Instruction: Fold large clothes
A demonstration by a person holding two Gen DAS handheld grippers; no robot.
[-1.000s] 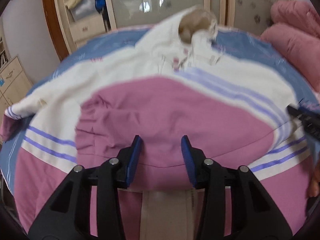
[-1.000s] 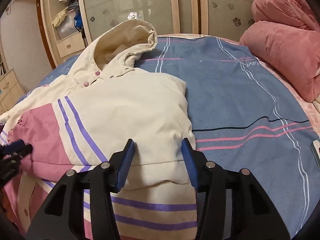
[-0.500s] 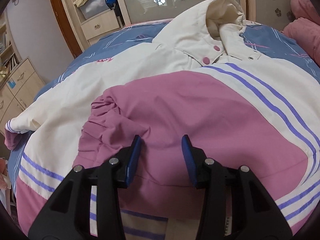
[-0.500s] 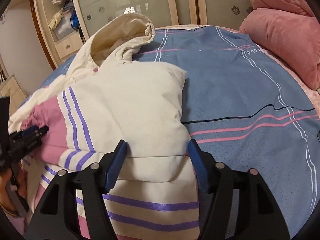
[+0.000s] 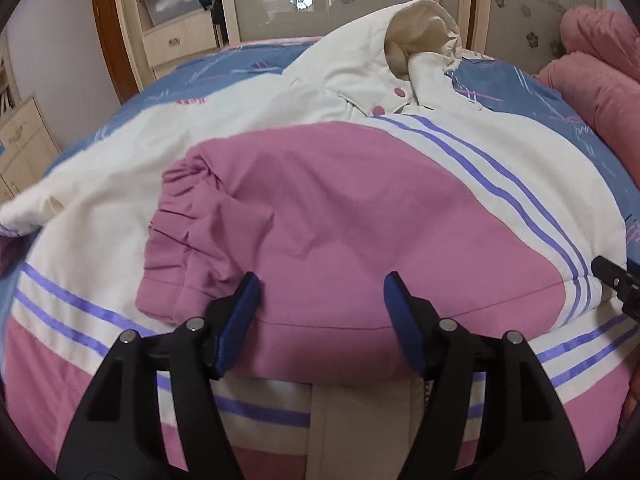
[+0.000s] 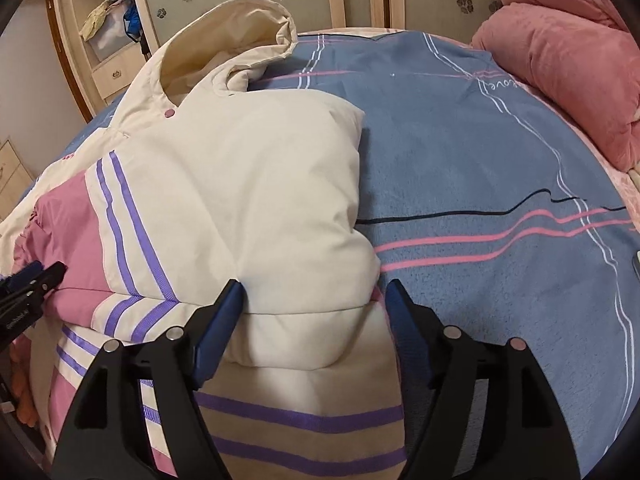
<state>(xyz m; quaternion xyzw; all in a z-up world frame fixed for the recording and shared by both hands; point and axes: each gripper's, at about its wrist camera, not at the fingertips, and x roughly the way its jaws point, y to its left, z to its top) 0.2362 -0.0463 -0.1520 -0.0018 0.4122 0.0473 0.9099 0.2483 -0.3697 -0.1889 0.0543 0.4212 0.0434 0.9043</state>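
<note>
Right wrist view reads "Love" on the blue striped bedsheet (image 6: 460, 152). On that sheet lies the puffy hooded jacket (image 5: 320, 200), cream and pink with purple stripes and pink snaps, one sleeve folded across its front. Both the left gripper (image 5: 320, 300) and right gripper (image 6: 314, 312) are opening, fingers apart over the folded sleeve, pressing nothing.

We see one big jacket (image 5: 340, 216), one bed (image 6: 480, 160), two pink pillows (image 6: 560, 68) and two tools (image 5: 320, 304).
</note>
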